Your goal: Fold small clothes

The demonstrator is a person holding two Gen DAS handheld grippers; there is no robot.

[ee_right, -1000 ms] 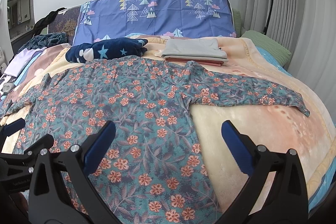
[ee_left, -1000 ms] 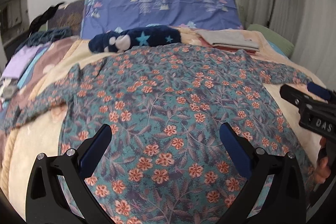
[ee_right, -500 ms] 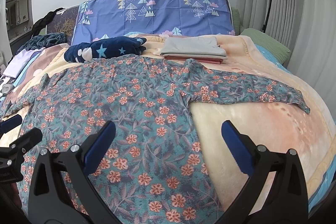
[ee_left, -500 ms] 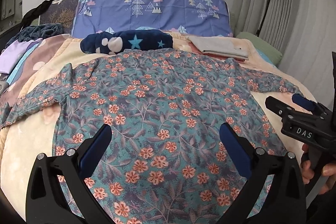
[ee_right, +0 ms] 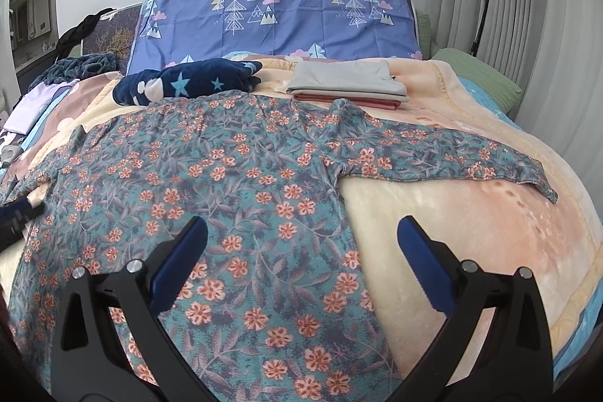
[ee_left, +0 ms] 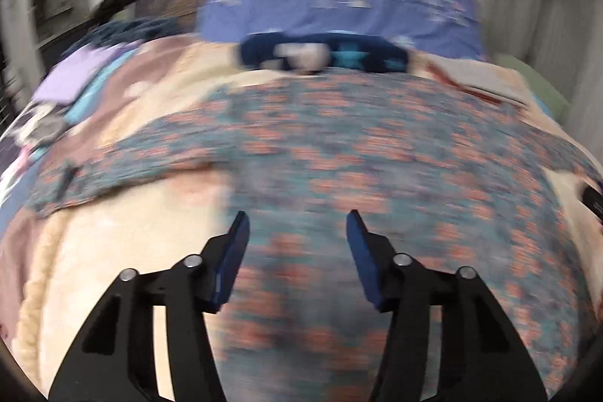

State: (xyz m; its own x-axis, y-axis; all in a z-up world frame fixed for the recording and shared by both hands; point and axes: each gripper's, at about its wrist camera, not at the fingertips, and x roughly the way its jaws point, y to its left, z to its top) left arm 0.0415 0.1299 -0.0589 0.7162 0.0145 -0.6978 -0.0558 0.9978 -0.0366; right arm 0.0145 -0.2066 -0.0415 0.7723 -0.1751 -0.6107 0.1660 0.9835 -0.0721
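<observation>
A teal long-sleeved top with orange flowers point(ee_right: 245, 183) lies spread flat on the bed, sleeves out to both sides. It also shows, blurred, in the left wrist view point(ee_left: 377, 168). My left gripper point(ee_left: 297, 225) is open, its jaws narrower than before, and empty above the top's lower left side, near the left sleeve point(ee_left: 124, 164). My right gripper point(ee_right: 301, 232) is wide open and empty above the top's lower right edge. The right sleeve point(ee_right: 452, 157) stretches out to the right.
A cream and peach blanket point(ee_right: 471, 232) covers the bed. A navy star-patterned garment point(ee_right: 188, 83) and a stack of folded grey and pink clothes point(ee_right: 346, 81) lie near the blue tree-print pillow point(ee_right: 279, 14). More clothes point(ee_right: 34, 100) lie at the left edge.
My left gripper has swung left fast, blurring its view, and its jaws have narrowed. My right gripper has barely moved and stays wide open.
</observation>
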